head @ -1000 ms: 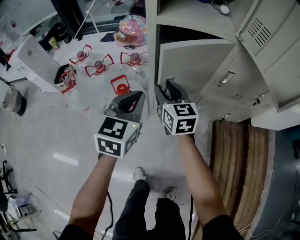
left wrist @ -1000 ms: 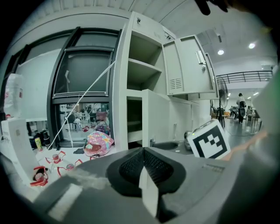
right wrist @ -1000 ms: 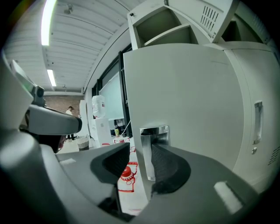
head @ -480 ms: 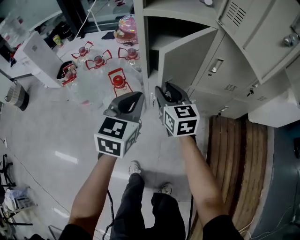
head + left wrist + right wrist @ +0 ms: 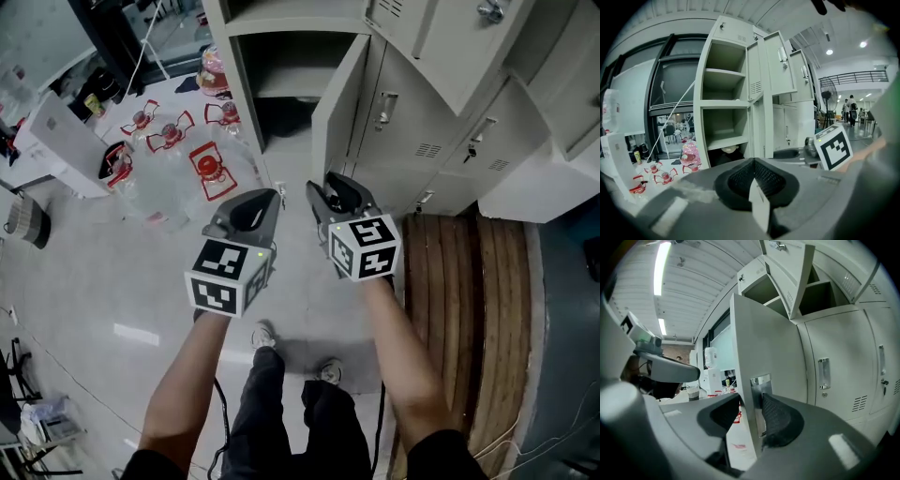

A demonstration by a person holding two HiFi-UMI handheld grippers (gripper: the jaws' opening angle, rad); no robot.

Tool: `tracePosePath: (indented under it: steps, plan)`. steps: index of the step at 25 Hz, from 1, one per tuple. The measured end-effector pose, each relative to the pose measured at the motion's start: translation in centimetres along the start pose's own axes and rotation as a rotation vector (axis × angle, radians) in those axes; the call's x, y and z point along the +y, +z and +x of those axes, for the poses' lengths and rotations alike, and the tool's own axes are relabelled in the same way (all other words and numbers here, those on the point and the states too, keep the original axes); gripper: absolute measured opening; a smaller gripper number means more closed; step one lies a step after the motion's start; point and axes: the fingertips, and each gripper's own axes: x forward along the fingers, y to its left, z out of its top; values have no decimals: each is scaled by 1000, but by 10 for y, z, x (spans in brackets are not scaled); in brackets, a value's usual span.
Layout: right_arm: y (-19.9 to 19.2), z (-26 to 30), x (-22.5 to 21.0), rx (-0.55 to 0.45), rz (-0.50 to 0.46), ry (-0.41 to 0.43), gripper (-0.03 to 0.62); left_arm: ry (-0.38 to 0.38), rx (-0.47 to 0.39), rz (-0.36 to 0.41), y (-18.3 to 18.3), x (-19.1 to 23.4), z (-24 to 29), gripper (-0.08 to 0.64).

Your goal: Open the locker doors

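One locker door (image 5: 342,103) at the bottom left of the lockers (image 5: 246,84) stands swung out, roughly edge-on to the person. The right hand-held gripper (image 5: 322,189) has its free edge. In the right gripper view that thin metal edge (image 5: 764,343), with its shiny latch plate (image 5: 759,380), runs straight up between the two pads of the right hand-held gripper (image 5: 750,413). The pads appear clamped on it from both sides. The left hand-held gripper (image 5: 267,199) hangs just beside the right one, apart from the lockers. Its jaws are pressed together on nothing, as the left gripper view shows (image 5: 753,161).

The likeliest trouble, as I judge it, is the grip itself. A pinch on smooth painted sheet, close to the edge, may slide off if the pull goes outward rather than along the door's arc. The door could then drift back.

Swung too far, the door may strike the closed doors (image 5: 422,112) to its right, where handles stick out.

Those closed doors remain to be opened. The left hand-held gripper must part its jaws before it can take a handle.

Bottles (image 5: 208,169) in red carriers stand on the floor (image 5: 112,281) near the open compartment, so a step that way could knock them over.
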Motion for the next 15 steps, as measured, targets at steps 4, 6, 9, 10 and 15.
tracePosePath:
  steps: [4, 6, 9, 10, 15]
  plan:
    - [0, -23, -20, -11, 1, -23, 160, -32, -2, 33, 5, -25, 10, 2]
    - [-2, -33, -31, -17, 5, -41, 164, -50, 5, 43, 4, -37, 15, 2]
    - [-2, -46, -48, -25, 18, -76, 164, -71, 7, 54, 6, -51, 21, 2]
    - [-2, -50, -54, -26, 23, -89, 163, -75, 2, 56, 8, -54, 23, 2]
    - [-2, -63, -78, -26, 32, -127, 155, -98, -14, 67, 14, -72, 32, 2]
